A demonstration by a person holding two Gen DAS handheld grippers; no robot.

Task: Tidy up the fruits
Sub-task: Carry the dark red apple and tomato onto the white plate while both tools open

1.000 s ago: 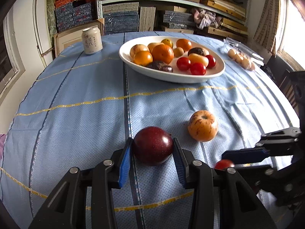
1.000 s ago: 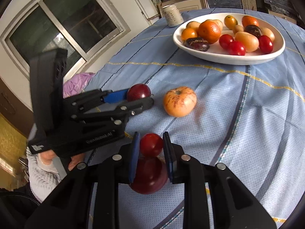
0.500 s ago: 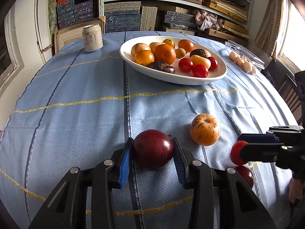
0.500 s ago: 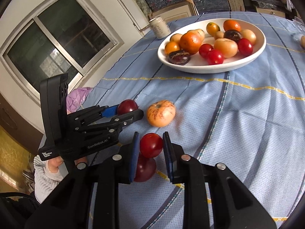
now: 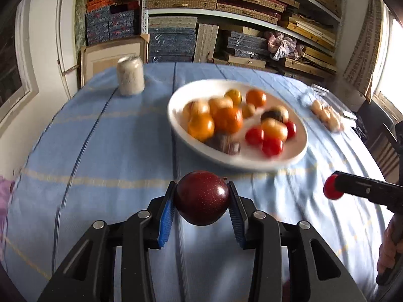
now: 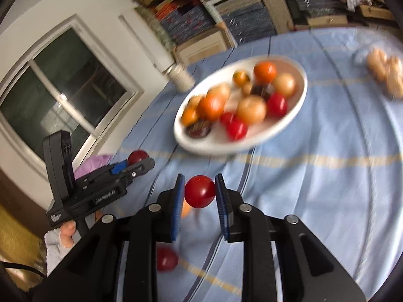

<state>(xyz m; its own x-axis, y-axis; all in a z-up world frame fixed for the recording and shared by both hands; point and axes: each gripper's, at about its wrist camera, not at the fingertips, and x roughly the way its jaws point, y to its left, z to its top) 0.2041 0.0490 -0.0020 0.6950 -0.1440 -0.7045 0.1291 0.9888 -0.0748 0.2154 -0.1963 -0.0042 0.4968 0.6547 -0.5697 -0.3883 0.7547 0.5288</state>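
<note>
My left gripper (image 5: 201, 197) is shut on a dark red plum (image 5: 201, 197), held above the blue tablecloth short of the white plate (image 5: 299, 151). My right gripper (image 6: 199, 191) is shut on a small red tomato (image 6: 199, 191), also lifted off the table. In the left wrist view the right gripper (image 5: 335, 188) comes in from the right with the tomato (image 5: 331, 190). The plate (image 6: 289, 123) holds several oranges, tomatoes and dark fruits. Another red fruit (image 6: 166, 259) lies on the cloth under the right gripper. An orange fruit (image 6: 186, 210) peeks out behind its left finger.
A pale can (image 5: 131, 79) stands at the back left of the table. A clear bag of small pale fruits (image 5: 327, 117) lies at the back right. Shelves of stacked boxes rise behind the table. A person's hand (image 6: 66, 231) holds the left gripper's handle.
Both grippers have risen off the cloth with their fruits and moved toward the plate. The orange apple has dropped out of the left wrist view.
</note>
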